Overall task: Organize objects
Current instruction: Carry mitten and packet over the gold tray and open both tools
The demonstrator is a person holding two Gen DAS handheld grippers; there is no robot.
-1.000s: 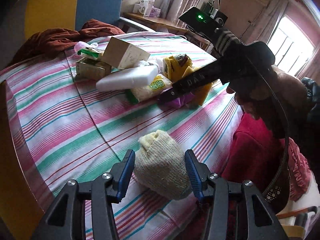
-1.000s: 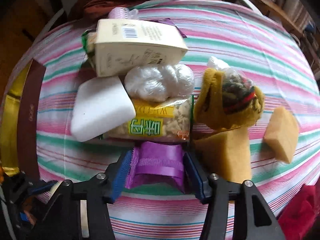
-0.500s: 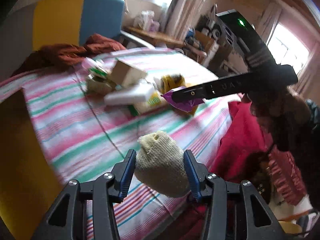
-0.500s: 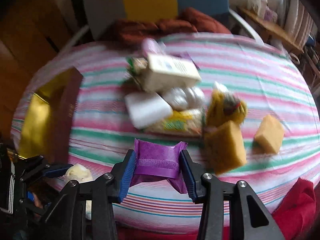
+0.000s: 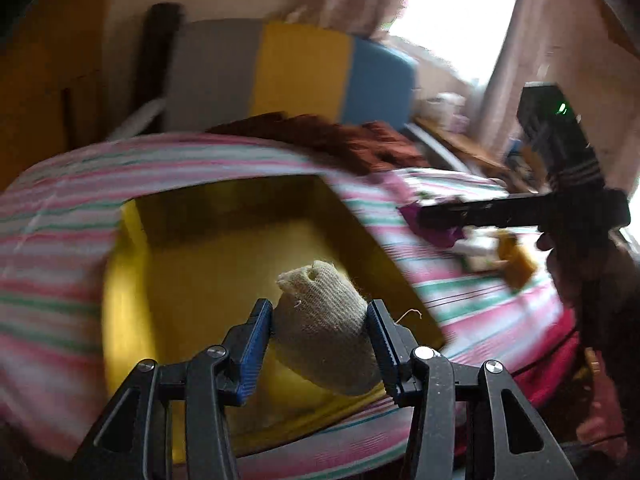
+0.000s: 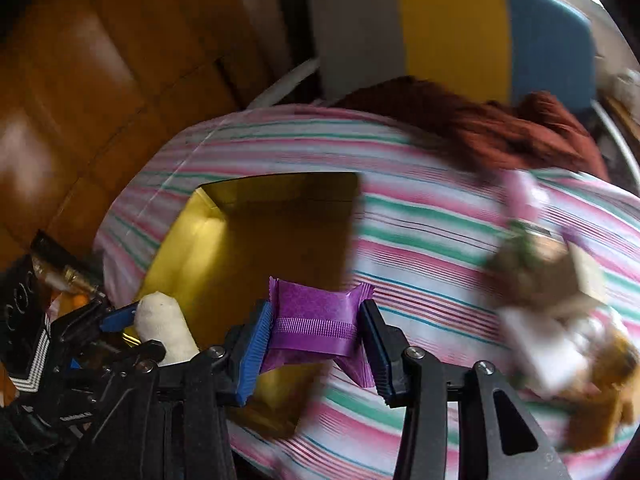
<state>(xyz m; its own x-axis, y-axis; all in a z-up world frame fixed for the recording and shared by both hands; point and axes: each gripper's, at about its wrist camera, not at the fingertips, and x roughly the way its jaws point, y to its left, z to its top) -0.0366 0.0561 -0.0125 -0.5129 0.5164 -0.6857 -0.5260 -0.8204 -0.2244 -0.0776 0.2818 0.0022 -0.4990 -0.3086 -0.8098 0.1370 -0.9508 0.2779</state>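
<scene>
My left gripper (image 5: 320, 334) is shut on a cream knitted sock roll (image 5: 326, 332) and holds it above the near part of an open gold box (image 5: 192, 264) on the striped table. My right gripper (image 6: 316, 340) is shut on a purple wrapped packet (image 6: 316, 320), held over the box's near right edge (image 6: 280, 224). The right gripper shows in the left wrist view (image 5: 440, 220) with the packet (image 5: 436, 232). The left gripper with the sock roll (image 6: 164, 332) shows at the lower left of the right wrist view.
A blurred pile of boxes, packets and sponges (image 6: 560, 308) lies on the right of the striped cloth (image 6: 420, 240). A brown garment (image 6: 480, 128) lies at the table's far edge before a grey, yellow and blue chair (image 6: 440, 28). Wooden panelling (image 6: 80, 100) stands at left.
Both grippers have swung left from the pile to the gold box, carrying the sock roll and the purple packet. The view is motion-blurred.
</scene>
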